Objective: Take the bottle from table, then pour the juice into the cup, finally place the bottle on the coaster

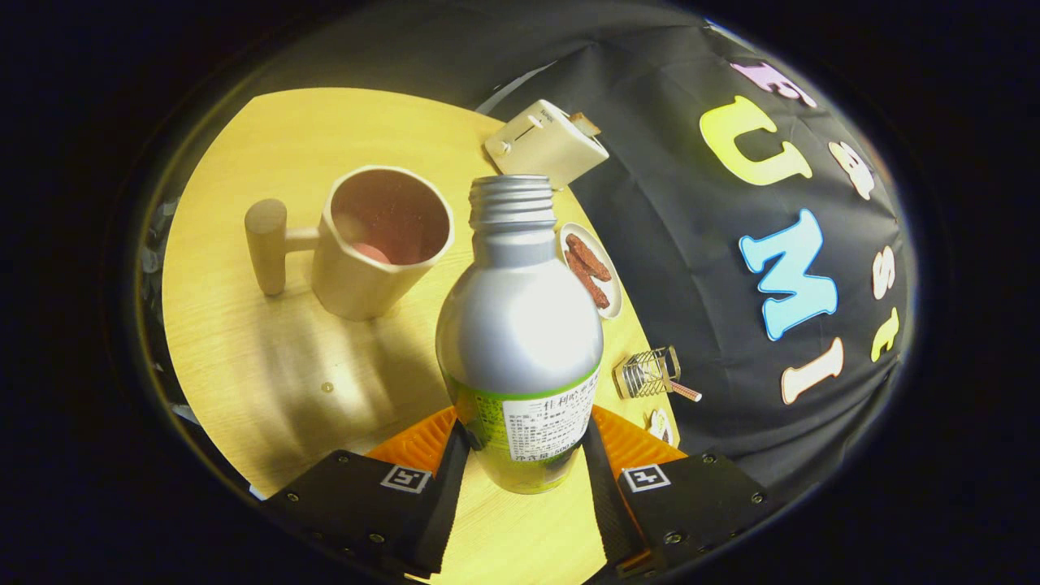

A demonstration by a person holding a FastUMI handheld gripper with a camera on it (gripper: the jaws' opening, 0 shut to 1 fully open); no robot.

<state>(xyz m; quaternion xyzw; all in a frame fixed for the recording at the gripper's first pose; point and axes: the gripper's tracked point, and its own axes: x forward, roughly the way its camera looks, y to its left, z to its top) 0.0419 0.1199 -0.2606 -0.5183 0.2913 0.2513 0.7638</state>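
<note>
Because the bottle (518, 341) is smooth bare metal above its glossy label, and the gripper (524, 455) clamps it low on the body with one finger pressed to each side, the chief risk I judge is slip or swing: tipped toward the cup (378, 244), the tall top-heavy body could twist between the pads, and the open threaded neck could send juice past the rim onto the table (268, 357). Just beyond the bottle's neck, on the handle side, the cup is a matte, pale wooden mug with a dark reddish inside and a peg-like round handle, so a clumsy approach might knock it over. On the bottle's other side lies a small oval dish (593, 272) of brown strips; beyond the neck sits a cream boxy toaster (546, 145), and nearer the fingers a small wire holder (647, 374). The table is smooth light wood.
</note>
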